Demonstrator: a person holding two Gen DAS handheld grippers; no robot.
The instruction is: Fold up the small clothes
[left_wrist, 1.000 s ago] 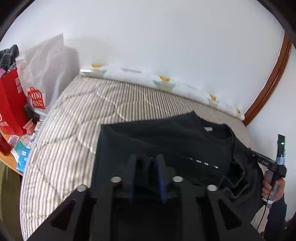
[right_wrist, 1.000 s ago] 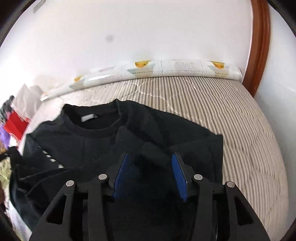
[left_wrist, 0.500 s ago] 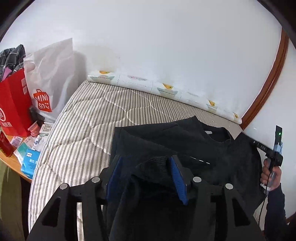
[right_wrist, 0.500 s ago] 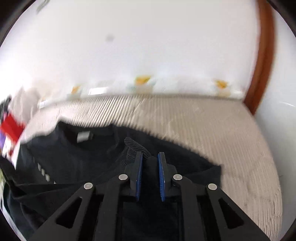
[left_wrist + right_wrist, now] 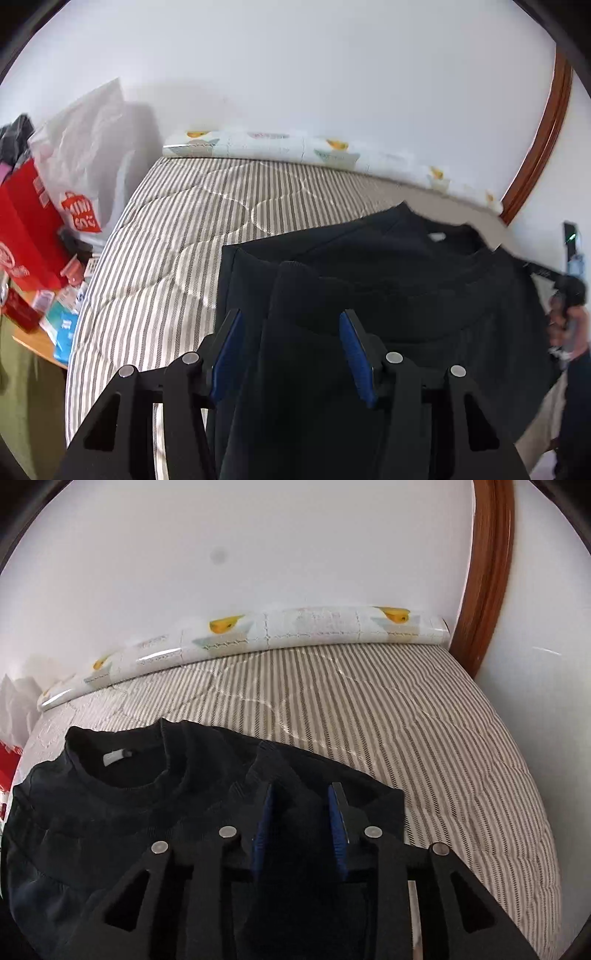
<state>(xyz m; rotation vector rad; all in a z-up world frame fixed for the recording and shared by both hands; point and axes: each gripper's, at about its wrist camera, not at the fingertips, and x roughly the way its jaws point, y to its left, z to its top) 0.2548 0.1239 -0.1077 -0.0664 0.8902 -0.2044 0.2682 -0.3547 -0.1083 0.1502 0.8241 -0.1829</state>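
Observation:
A black sweatshirt [image 5: 406, 280] lies on the striped quilt [image 5: 177, 251], neck toward the wall, its white neck label [image 5: 116, 757] showing. My left gripper [image 5: 291, 315] stands open over the shirt's left side. A folded-in sleeve [image 5: 295, 280] runs between its blue pads, which do not press on it. My right gripper [image 5: 302, 786] hovers over the shirt's right side with its jaws opening. The ribbed sleeve cuff [image 5: 269, 760] lies just beyond its tips, with dark cloth between the pads. A hand [image 5: 565, 325] shows blurred at the far right of the left wrist view.
A rolled patterned mat [image 5: 295, 627] lies along the wall at the head of the bed. A white shopping bag [image 5: 81, 177], a red bag [image 5: 26, 236] and a desk with small boxes [image 5: 55, 321] stand left of the bed. A wooden door frame [image 5: 487, 572] rises at the right.
My left gripper opened off the sleeve, which now lies folded over the shirt. My right gripper closed on the cuff half a second ago and has since spread apart again.

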